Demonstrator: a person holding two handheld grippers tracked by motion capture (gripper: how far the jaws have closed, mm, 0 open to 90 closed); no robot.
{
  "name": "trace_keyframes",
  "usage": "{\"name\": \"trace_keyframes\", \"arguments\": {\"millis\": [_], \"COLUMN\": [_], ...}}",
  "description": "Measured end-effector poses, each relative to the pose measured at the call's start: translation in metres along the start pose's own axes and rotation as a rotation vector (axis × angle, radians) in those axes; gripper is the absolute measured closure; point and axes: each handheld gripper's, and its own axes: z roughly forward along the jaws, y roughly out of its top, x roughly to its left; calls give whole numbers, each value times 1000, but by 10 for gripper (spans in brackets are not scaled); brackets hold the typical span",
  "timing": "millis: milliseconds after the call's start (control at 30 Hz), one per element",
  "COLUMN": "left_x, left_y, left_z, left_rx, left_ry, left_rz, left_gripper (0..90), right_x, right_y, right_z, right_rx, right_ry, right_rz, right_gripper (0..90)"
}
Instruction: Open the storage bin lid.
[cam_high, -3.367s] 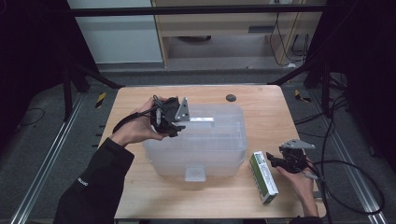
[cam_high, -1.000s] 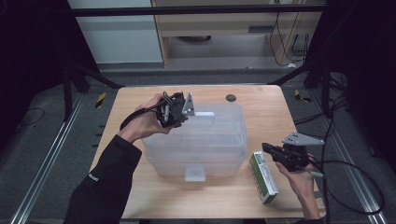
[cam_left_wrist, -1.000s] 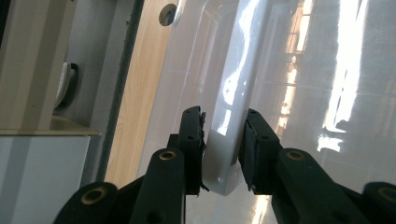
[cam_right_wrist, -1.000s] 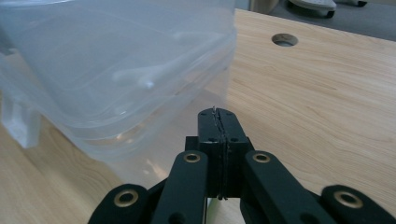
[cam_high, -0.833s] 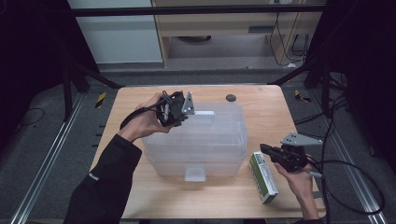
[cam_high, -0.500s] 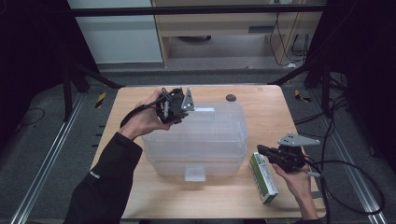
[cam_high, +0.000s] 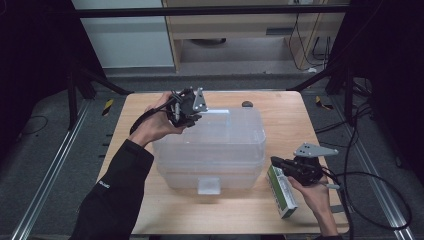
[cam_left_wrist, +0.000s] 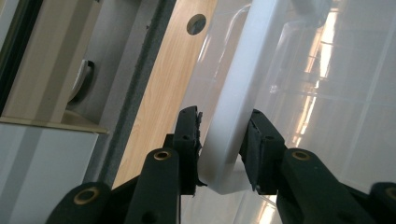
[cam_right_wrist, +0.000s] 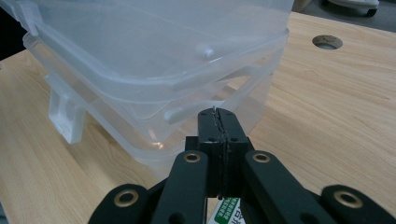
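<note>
Left gripper (cam_high: 186, 106) at about ten o'clock on the table (cam_high: 280, 107), clamped on the white latch (cam_left_wrist: 233, 116) at the far rim of the clear bin (cam_high: 210, 145); in the left gripper view, one jaw on each face of that strip, pinching it near its lower end. Likely gripped there because the latch is the one solid tab on a slick lid, so a pull or flip at that spot would free the far edge. Lid (cam_right_wrist: 140, 42) sitting slightly off the body in the right gripper view, a gap along the near rim, which suggests opening or lifting under way, though hard to say for sure. Bin itself at the centre of the table, a second latch (cam_high: 208, 186) at six o'clock on its front wall. Right gripper (cam_high: 287, 167) at about four o'clock, jaws pressed together with nothing between, just beside the bin's right wall and held over a green carton (cam_high: 281, 192) lying flat near the edge, probably kept ready or steadying.
</note>
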Motion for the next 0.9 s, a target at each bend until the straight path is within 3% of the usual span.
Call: {"name": "trace_keyframes", "arguments": {"millis": [467, 900], "left_x": [12, 13], "left_y": [1, 1], "left_z": [7, 8], "left_rx": [-23, -22], "left_ry": [36, 30], "left_rz": [-69, -80], "left_gripper": [662, 659], "right_x": [4, 9], "right_y": [2, 13], "right_z": [5, 12], "right_rx": [-23, -59], "right_ry": [45, 67], "right_rz": [25, 13], "right_gripper": [900, 900]}}
